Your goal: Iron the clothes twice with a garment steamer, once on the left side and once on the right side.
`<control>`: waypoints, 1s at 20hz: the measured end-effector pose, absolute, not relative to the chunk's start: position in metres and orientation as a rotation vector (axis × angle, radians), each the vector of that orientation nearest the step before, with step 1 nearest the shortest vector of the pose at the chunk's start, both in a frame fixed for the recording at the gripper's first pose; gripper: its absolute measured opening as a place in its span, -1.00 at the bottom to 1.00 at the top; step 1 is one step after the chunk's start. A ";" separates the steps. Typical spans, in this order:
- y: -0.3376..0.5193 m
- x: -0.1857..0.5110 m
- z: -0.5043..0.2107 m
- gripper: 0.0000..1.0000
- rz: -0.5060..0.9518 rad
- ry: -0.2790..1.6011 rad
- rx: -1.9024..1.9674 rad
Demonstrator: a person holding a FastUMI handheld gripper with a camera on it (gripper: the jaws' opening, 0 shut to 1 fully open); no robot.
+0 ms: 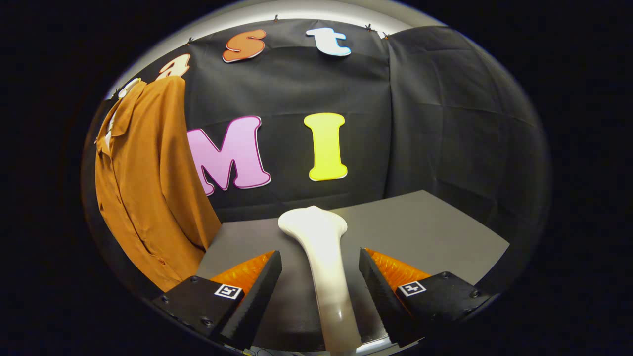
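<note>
Gripper: fingers spread wide, one on each side of the steamer handle; a clear gap shows between each finger and the handle; neither finger presses on it; nothing held

Garment steamer: white handheld unit, lying on the grey table; long axis runs straight away from the gripper toward the booth's back wall; slim handle end is nearest, between the fingers; the body flares into a broad flattened head at the far end, beyond the fingertips; head points at the back wall; which way the steam face is turned cannot be told

Steamer position on table: about midway between the table's left and right edges; head stops short of the far edge; handle reaches back to the near edge

Shirt: rust-orange, collared, buttoned down the front; hangs upright against the black cloth wall off the table's left edge; collar at the top; lower hem falls below the level of the table's left edge; well apart from the steamer head

Table: matte grey top; right half bare; far right corner in view

Wall: black cloth behind and to the right of the table
</note>
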State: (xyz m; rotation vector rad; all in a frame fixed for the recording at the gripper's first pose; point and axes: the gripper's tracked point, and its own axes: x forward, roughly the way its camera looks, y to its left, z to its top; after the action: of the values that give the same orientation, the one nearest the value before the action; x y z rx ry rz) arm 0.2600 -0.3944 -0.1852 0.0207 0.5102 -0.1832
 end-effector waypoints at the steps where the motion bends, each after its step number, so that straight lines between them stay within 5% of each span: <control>1: -0.397 0.261 -0.193 0.97 -0.186 0.537 0.021; 8: -0.409 0.265 -0.223 0.82 -0.227 0.670 0.006; 10: -0.409 0.265 -0.222 0.51 -0.220 0.675 0.012; 12: -0.408 0.261 -0.219 -0.01 -0.212 0.684 -0.002; 13: -0.408 0.263 -0.218 -0.09 -0.205 0.679 -0.004; 20: -0.410 0.256 -0.184 -0.12 -0.187 0.571 0.045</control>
State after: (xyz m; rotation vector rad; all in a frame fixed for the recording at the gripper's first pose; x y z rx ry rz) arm 0.2559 -0.4096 -0.1840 0.0452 0.5712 -0.1873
